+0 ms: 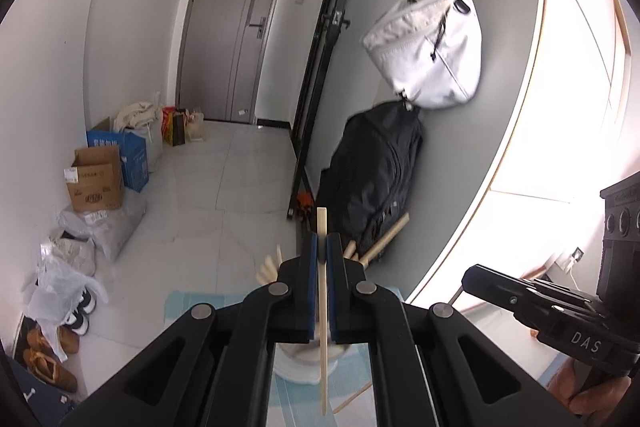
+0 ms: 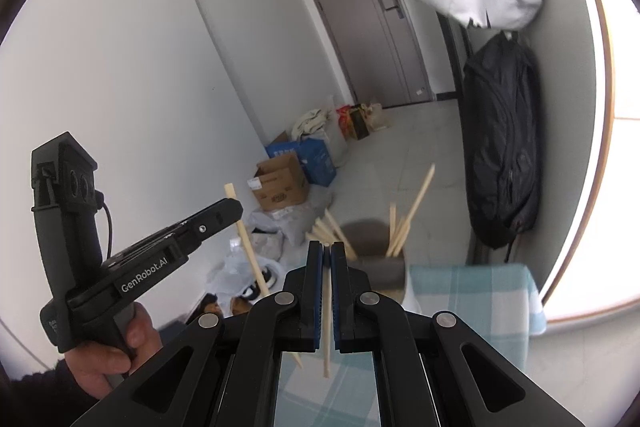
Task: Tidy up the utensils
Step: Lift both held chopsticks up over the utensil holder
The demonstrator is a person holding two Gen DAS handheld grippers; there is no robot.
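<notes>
The left gripper (image 1: pixel 322 247) fingers are clamped on 1 slim, square-cut wooden chopstick (image 1: pixel 322 311), and the right gripper (image 2: pixel 326 255) fingers pinch a second pale chopstick (image 2: pixel 327 323). Both sticks hang above a checked blue cloth on the tabletop (image 2: pixel 480 291). A round holder (image 2: pixel 380 267), blurred, carries perhaps 7 more wooden utensils.

A white bag (image 1: pixel 428 43) hangs on the grey wall above a black backpack (image 1: pixel 372 179). Across the tiled floor (image 1: pixel 224 187), a brown cardboard box (image 1: pixel 96 183) and a blue box (image 1: pixel 128 155) stand against the white wall, near a closed grey door (image 1: pixel 236 27). Shoes (image 1: pixel 52 355) lie beside plastic bags (image 1: pixel 64 287).
</notes>
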